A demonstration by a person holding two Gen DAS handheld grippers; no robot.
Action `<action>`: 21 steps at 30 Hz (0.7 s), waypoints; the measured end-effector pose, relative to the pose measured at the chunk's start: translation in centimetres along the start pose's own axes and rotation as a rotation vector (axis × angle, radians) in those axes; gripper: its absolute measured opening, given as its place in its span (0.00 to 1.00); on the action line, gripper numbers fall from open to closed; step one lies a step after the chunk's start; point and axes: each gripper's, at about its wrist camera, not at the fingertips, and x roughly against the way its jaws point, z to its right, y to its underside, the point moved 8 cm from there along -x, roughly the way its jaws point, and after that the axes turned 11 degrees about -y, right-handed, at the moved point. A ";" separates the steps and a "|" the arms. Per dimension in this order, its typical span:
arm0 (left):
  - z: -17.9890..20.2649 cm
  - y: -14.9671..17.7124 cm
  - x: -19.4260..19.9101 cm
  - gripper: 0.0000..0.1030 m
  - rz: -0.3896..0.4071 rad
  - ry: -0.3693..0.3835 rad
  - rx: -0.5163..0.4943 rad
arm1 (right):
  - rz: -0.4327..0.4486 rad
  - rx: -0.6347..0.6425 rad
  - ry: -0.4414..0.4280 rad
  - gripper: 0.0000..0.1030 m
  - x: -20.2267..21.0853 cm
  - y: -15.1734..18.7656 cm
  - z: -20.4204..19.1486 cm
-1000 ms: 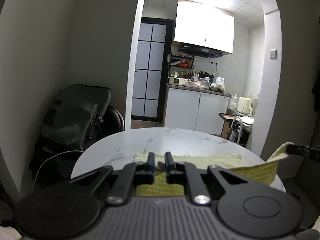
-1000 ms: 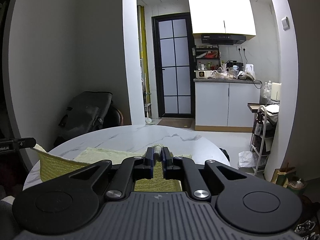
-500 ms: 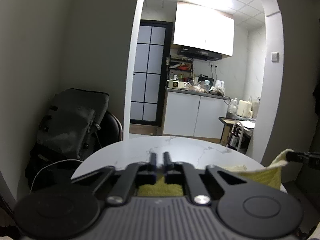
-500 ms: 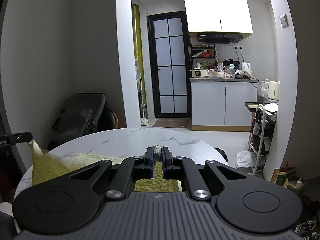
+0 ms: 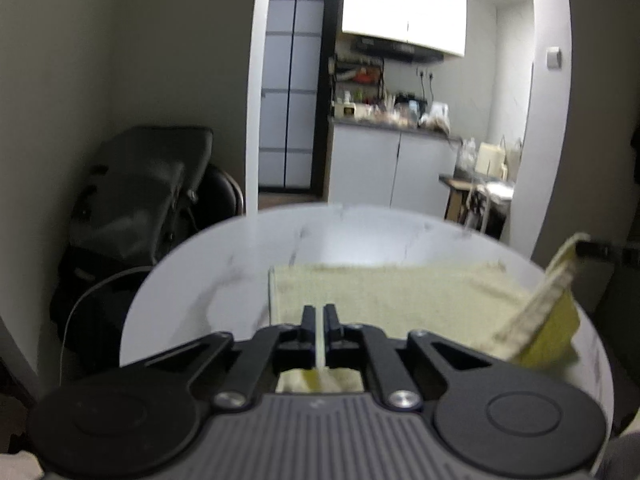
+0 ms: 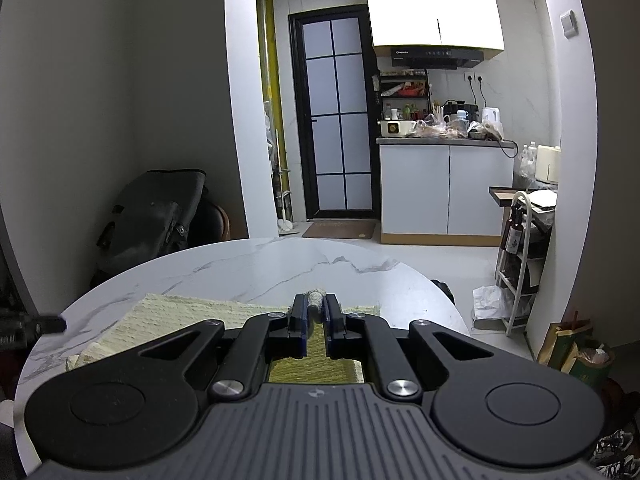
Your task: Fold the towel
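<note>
**Both grippers clamped on the towel at the near edge of the table**

From my left wrist view, the left gripper [image 5: 319, 312] has its jaws nearly together, with a thin pale strip of the towel [image 5: 384, 292] pinched between them. From my right wrist view, the right gripper [image 6: 315, 304] is likewise closed on a bunched corner of the towel [image 6: 200, 312], a small roll of fabric protruding just past the fingertips.

The towel (pale yellow-green, terry texture) lies mostly flat across the near half of the round marble table [image 6: 248, 264]. In the left view its right end rises off the surface in a folded flap towards the right gripper's tip at the frame edge. In the right view the left gripper's tip appears at the table's left edge, beside the towel's left corner. The left view is motion-blurred, so I cannot resolve fine fabric detail there.

Beyond the far edge of the table, a dark bag [image 6: 156, 208] sits on a chair against the wall. A kitchen counter [image 6: 444, 140] stands beyond the archway.
</note>
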 end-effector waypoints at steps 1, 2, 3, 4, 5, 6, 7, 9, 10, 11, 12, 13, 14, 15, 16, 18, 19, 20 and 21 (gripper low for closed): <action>0.0 0.2 -0.1 0.06 -0.006 0.000 -0.004 | -0.001 0.001 -0.002 0.09 -0.1 0.0 0.0; 0.0 0.2 -0.3 0.06 -0.011 0.000 -0.006 | -0.001 0.002 -0.003 0.09 -0.1 0.1 0.0; 0.1 0.6 -0.3 0.08 -0.020 0.002 -0.007 | -0.003 0.002 -0.004 0.09 -0.1 0.1 0.0; 0.2 0.9 -0.3 0.11 -0.030 0.004 -0.009 | -0.005 0.002 -0.004 0.09 -0.2 0.1 0.0; 0.2 1.0 -0.3 0.11 -0.035 0.005 -0.010 | -0.007 0.002 -0.004 0.09 -0.2 0.2 0.1; 0.3 1.3 -0.3 0.11 -0.042 0.010 -0.013 | -0.008 0.003 -0.004 0.09 -0.2 0.2 0.1; 0.4 1.5 -0.3 0.12 -0.049 0.014 -0.017 | -0.009 0.003 -0.005 0.09 -0.2 0.2 0.1; 0.6 1.9 -0.2 0.19 -0.059 0.018 -0.020 | -0.010 0.004 -0.006 0.09 -0.2 0.3 0.0; 0.6 2.0 -0.1 0.26 -0.064 0.016 -0.021 | -0.010 0.004 -0.006 0.09 -0.2 0.3 0.0; 0.5 2.1 -0.3 0.29 -0.069 0.019 -0.015 | -0.010 0.004 -0.007 0.09 -0.2 0.3 0.0; 0.5 2.2 -0.2 0.33 -0.067 0.011 -0.014 | -0.010 0.004 -0.007 0.09 -0.2 0.3 0.0; 0.5 2.3 -0.2 0.34 -0.066 0.003 -0.012 | -0.010 0.004 -0.007 0.09 -0.2 0.3 0.0; 0.6 2.4 -0.2 0.36 -0.071 -0.002 -0.016 | -0.012 0.006 -0.007 0.09 0.1 0.3 0.0; 0.6 2.6 -0.2 0.36 -0.077 -0.008 -0.020 | -0.014 0.007 -0.007 0.09 0.3 0.2 0.1; 0.7 2.8 -0.3 0.36 -0.090 0.001 -0.015 | -0.015 0.008 -0.007 0.09 0.3 0.3 0.1; 0.7 3.0 -0.7 0.36 -0.107 0.010 -0.008 | -0.017 0.010 -0.007 0.09 0.3 0.4 0.0; 0.8 3.3 -0.9 0.36 -0.120 0.012 -0.007 | -0.019 0.011 -0.006 0.09 0.3 0.4 0.0; 0.8 3.5 -0.9 0.36 -0.125 0.012 -0.007 | -0.020 0.012 -0.005 0.09 0.4 0.5 0.0; 0.8 3.7 -1.0 0.36 -0.133 0.012 -0.003 | -0.021 0.012 -0.003 0.09 0.4 0.5 0.1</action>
